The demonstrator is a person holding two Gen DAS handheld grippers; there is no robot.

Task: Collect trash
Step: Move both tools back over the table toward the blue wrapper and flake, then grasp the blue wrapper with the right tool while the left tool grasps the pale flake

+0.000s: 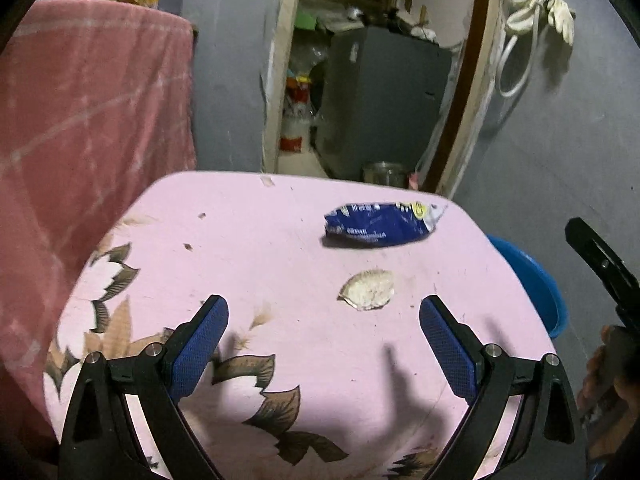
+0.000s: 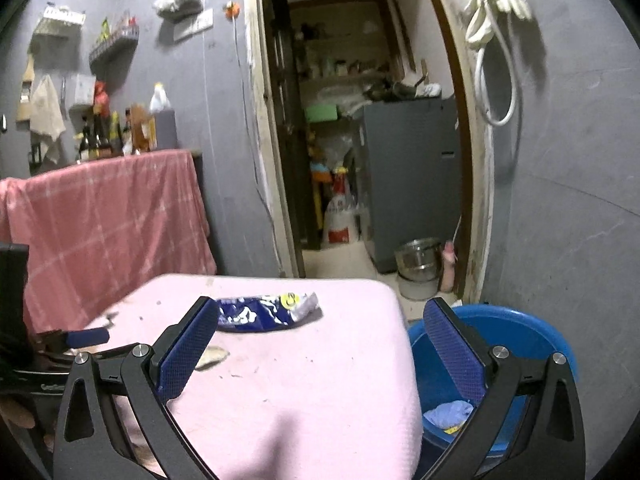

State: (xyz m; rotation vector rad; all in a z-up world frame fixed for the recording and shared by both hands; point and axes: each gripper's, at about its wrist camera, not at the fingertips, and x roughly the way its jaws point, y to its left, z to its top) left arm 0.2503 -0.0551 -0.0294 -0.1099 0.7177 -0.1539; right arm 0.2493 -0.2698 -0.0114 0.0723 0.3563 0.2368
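A crumpled blue snack wrapper (image 1: 380, 222) lies near the far edge of the pink flowered table (image 1: 256, 264); it also shows in the right wrist view (image 2: 266, 312). A pale peel-like scrap (image 1: 368, 290) lies nearer, partly hidden behind a finger in the right wrist view (image 2: 214, 356). A blue bin (image 2: 520, 336) stands on the floor right of the table, with a crumpled bluish piece (image 2: 450, 414) inside; its rim shows in the left wrist view (image 1: 536, 280). My left gripper (image 1: 324, 312) is open above the table, just short of the scrap. My right gripper (image 2: 322, 316) is open over the table's right edge.
A pink cloth (image 1: 88, 112) drapes furniture to the left. An open doorway (image 2: 360, 160) behind the table shows a grey cabinet (image 2: 408, 176). A steel pot (image 2: 418, 260) sits on the floor by the door frame. A white hose (image 2: 496, 52) hangs on the grey wall.
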